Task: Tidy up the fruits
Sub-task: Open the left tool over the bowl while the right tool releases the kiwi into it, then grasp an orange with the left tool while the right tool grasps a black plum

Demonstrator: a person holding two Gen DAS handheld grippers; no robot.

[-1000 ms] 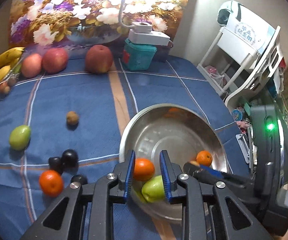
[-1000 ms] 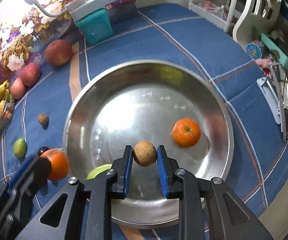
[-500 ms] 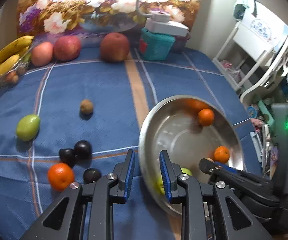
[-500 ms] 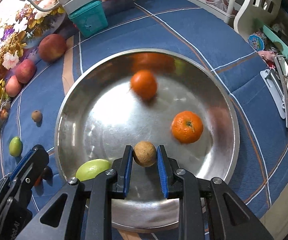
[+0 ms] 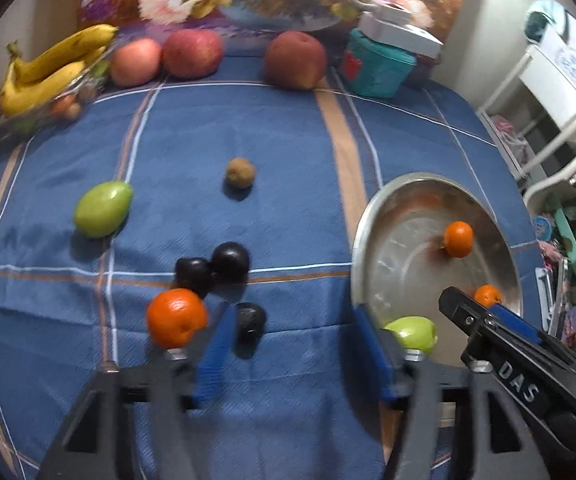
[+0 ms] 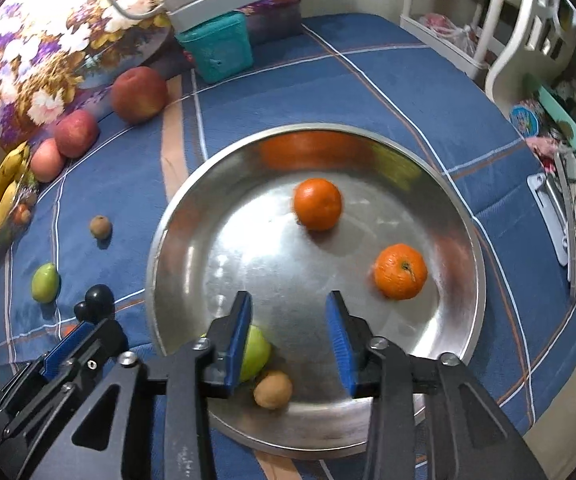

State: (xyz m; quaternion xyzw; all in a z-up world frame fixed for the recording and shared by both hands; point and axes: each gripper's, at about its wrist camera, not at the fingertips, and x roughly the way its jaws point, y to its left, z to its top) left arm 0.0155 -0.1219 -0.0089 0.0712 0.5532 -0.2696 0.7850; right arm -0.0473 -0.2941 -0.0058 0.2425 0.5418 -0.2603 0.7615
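Observation:
The steel bowl (image 6: 467, 220) holds two oranges (image 6: 317, 204) (image 6: 400, 271), a green fruit (image 6: 254, 354) and a small brown fruit (image 6: 272, 390). My right gripper (image 6: 289, 336) hangs over the bowl's near side. Its jaws are opening, nothing is between them, and the brown fruit lies loose just below. My left gripper (image 5: 291, 344) is above the blue cloth left of the bowl (image 5: 363, 240), jaws opening and empty. A dark plum (image 5: 250, 320) lies by its left finger and an orange (image 5: 176, 322) sits just left of that. Two more plums (image 5: 212, 268) touch each other behind.
On the cloth lie a green mango (image 5: 104, 208) and a brown fruit (image 5: 240, 172). Three apples (image 5: 295, 60), a dish of bananas (image 5: 48, 72) and a teal box (image 5: 379, 64) line the back. A white rack (image 5: 559, 92) stands right, past the table edge.
Both grippers went from shut to open. The right one let go of the brown fruit, which now lies in the bowl. The left one dropped its orange into the bowl and swung left over the cloth.

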